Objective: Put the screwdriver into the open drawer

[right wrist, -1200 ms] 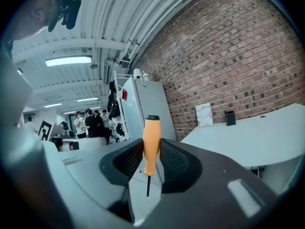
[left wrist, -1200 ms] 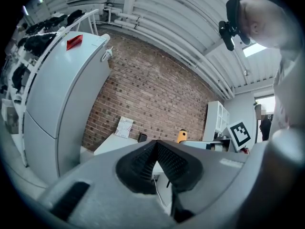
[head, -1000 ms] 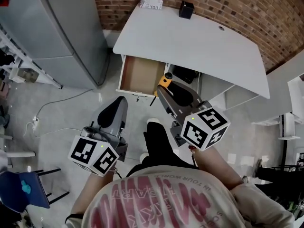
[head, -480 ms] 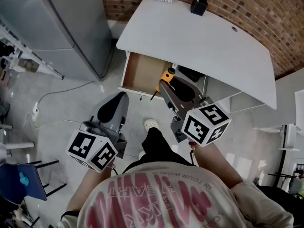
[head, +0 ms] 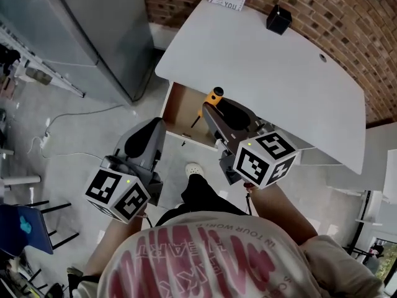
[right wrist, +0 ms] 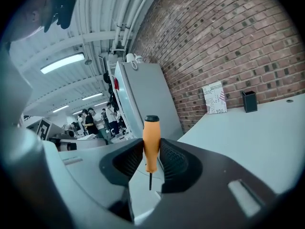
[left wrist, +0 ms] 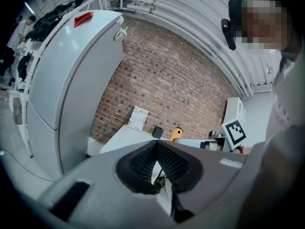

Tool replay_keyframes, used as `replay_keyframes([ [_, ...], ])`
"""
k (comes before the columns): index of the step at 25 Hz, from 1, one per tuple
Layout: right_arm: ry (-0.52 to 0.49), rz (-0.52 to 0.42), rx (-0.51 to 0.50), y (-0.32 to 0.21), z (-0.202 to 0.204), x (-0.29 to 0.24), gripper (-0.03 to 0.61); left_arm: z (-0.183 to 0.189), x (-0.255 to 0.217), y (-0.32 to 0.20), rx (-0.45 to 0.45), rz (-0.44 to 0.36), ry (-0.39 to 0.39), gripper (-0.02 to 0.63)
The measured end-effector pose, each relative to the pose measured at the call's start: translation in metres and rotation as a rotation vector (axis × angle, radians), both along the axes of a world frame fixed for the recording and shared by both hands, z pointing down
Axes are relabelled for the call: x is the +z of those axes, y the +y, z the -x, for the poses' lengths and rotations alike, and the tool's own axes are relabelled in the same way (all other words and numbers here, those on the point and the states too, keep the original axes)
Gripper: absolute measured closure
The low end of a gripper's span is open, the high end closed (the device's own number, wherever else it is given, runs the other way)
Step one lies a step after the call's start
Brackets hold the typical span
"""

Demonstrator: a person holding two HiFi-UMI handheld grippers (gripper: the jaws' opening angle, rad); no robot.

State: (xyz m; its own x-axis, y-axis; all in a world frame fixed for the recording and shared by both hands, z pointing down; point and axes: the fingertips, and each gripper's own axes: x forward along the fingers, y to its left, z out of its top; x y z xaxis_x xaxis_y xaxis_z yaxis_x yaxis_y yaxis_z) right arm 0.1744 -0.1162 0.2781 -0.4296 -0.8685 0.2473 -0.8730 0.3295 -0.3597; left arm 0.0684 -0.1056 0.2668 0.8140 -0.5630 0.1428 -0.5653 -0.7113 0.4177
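Orange screwdriver [right wrist: 151, 142] in ribbed right tool [right wrist: 151, 159]

Screwdriver [right wrist: 151, 144] upright: orange handle, black cap on top, thin dark shaft pointing down, handle pinched between the jaws of the right hand-held gripper [right wrist: 151, 162]. It hangs over the right end of the open drawer [head: 178, 106], brown inside, pulled out beneath the white counter [head: 260, 61]. Tip possibly inside; hard to tell.
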Motion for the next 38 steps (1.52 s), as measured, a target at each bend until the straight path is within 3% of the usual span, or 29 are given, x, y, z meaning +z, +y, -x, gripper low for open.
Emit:
replay_keyframes([
  [11, 0.023, 0.147, -0.131, -0.063, 0.006, 0.077, 0.454, 0.012, 0.055, -0.038, -0.149, 0.129, -0.048, 0.612],
  [21, 0.167, 0.306, -0.259, -0.075, 0.034, 0.187, 0.454, 0.054, 0.095, -0.044, -0.277, 0.211, -0.080, 0.612],
  [30, 0.255, 0.405, -0.295, -0.068, 0.032, 0.249, 0.454, 0.073, 0.114, -0.037, -0.322, 0.252, -0.092, 0.612],
  [38, 0.343, 0.483, -0.300, -0.067, 0.021, 0.290, 0.456, 0.073, 0.128, -0.029, -0.305, 0.289, -0.099, 0.612],
])
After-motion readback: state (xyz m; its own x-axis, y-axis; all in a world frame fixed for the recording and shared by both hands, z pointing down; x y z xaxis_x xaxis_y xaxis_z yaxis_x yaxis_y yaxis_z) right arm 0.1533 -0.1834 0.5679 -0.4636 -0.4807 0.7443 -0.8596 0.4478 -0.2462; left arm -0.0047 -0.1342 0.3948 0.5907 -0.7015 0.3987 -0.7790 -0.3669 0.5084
